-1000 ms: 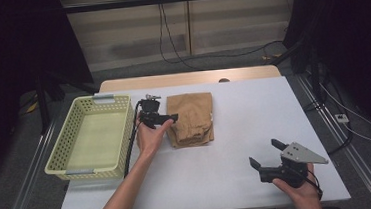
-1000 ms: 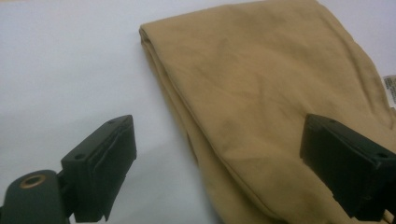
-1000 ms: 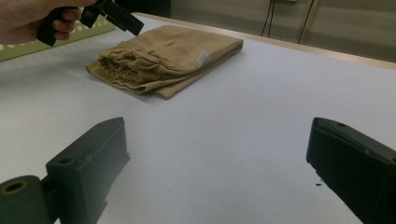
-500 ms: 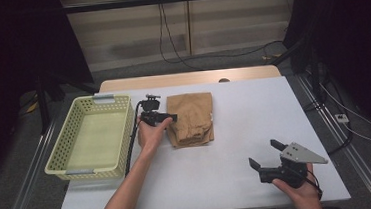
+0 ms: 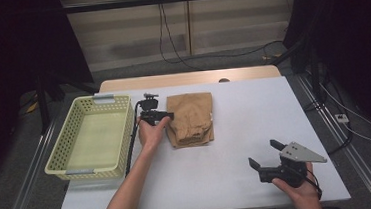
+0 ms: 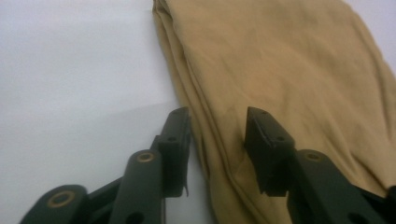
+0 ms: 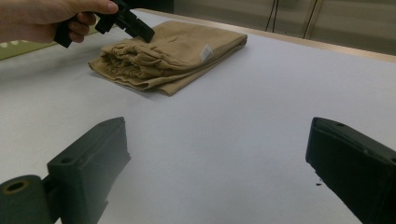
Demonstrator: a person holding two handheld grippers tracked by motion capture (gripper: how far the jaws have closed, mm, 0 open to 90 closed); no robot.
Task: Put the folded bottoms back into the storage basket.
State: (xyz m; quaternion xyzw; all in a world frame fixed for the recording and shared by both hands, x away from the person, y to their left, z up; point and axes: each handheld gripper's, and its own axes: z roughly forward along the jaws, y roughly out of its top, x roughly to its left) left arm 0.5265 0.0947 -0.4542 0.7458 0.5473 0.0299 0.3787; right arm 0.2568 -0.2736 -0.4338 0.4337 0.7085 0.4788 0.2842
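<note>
The white tabletop (image 5: 235,130) carried two items: a pale yellow mesh basket (image 5: 58,164) at its left edge, and a folded tan garment (image 5: 192,118) lying flat near centre, apart from the basket.

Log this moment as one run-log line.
left gripper: open, jaws astride left edge of folded tan garment | right gripper: open, idle near front right of table | basket: left of garment
</note>
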